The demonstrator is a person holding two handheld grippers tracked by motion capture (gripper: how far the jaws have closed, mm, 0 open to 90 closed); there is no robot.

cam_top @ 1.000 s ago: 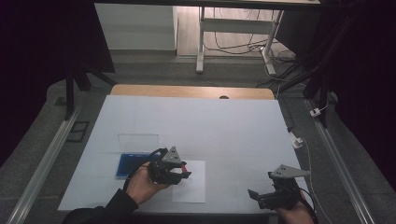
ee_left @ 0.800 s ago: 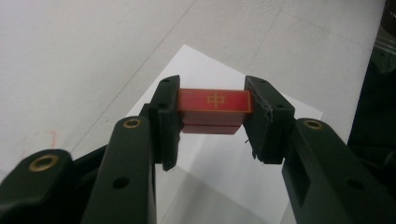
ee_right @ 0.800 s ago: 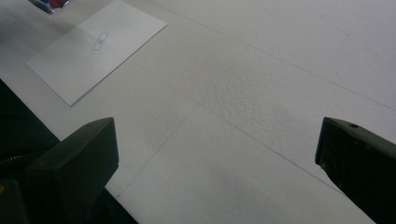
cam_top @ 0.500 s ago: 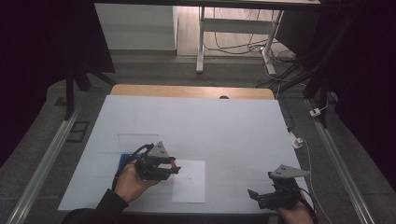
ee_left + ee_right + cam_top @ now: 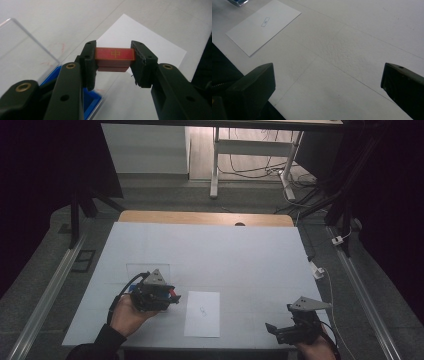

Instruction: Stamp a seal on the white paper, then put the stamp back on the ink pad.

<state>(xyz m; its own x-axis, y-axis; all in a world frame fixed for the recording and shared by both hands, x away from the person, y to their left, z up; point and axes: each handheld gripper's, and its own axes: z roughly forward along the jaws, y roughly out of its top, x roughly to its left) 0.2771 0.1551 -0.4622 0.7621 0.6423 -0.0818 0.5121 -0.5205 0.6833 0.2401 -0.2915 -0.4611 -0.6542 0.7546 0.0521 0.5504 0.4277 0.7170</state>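
My left gripper (image 5: 114, 58) is shut on a small red block (image 5: 114, 58) with a gold character on its top face; it hangs above the table just left of a white sheet of paper (image 5: 202, 313). In the high view that left gripper (image 5: 172, 296) shows the red block (image 5: 173, 293) at its tip. Below it lies a blue box (image 5: 91, 100) with a clear lid (image 5: 22, 57). My right gripper (image 5: 272, 329) stands open near the table's front right edge, nothing between its jaws. The white sheet (image 5: 263, 26) bears a small printed rectangle.
The white table top (image 5: 215, 255) stretches wide behind the paper. A wooden strip (image 5: 205, 217) runs along its far edge. A small white device on a cable (image 5: 316, 270) lies at the right edge. Metal rails flank both sides.
My left gripper has shifted left and back toward the person over the blue box, still shut on the red block. The right gripper has stayed put.
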